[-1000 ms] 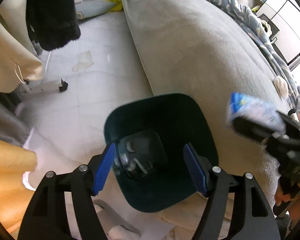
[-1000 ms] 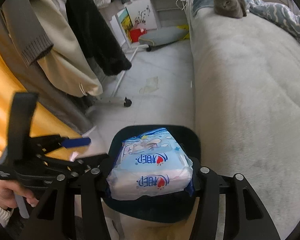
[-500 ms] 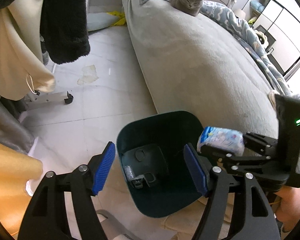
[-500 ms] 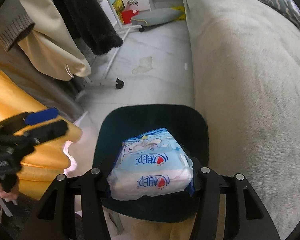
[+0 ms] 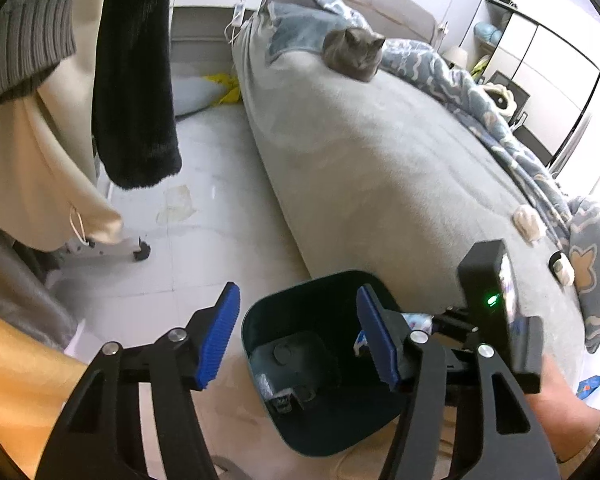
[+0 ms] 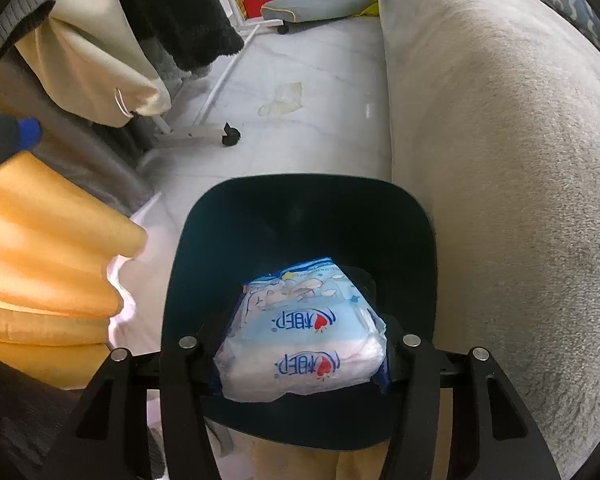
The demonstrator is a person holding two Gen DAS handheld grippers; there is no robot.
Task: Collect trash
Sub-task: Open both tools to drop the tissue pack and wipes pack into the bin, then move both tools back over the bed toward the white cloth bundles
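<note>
Bedroom: pale marbled tile floor (image 5: pixel 204 240), with a wide bed under a grey plush cover (image 5: pixel 400 168) along one side. A grey cat (image 5: pixel 354 53) lies at the far end of the bed beside a blue patterned blanket (image 5: pixel 500 120). Hanging clothes, cream and black (image 5: pixel 136 80), on a wheeled rack opposite.

Right gripper (image 6: pixel 300 360): jaws opening, the soft white-and-blue plastic tissue pack (image 6: pixel 304 340) between the pads and touching both. Pack sits directly over the mouth of the dark teal plastic waste bin (image 6: pixel 300 208). Its long axis runs across, from one finger to the other; printed logo reads upside down in the right wrist view, narrow blue end pointing away from the camera into the bin.

Left gripper (image 5: pixel 296 344): jaws closing, blue ribbed pads (image 5: pixel 216 340) apart, nothing between them. It hangs above the near rim of the bin. Small dark items lie on the bin bottom; cannot identify them. Bin stands on the floor, just beside the bed edge.
</note>
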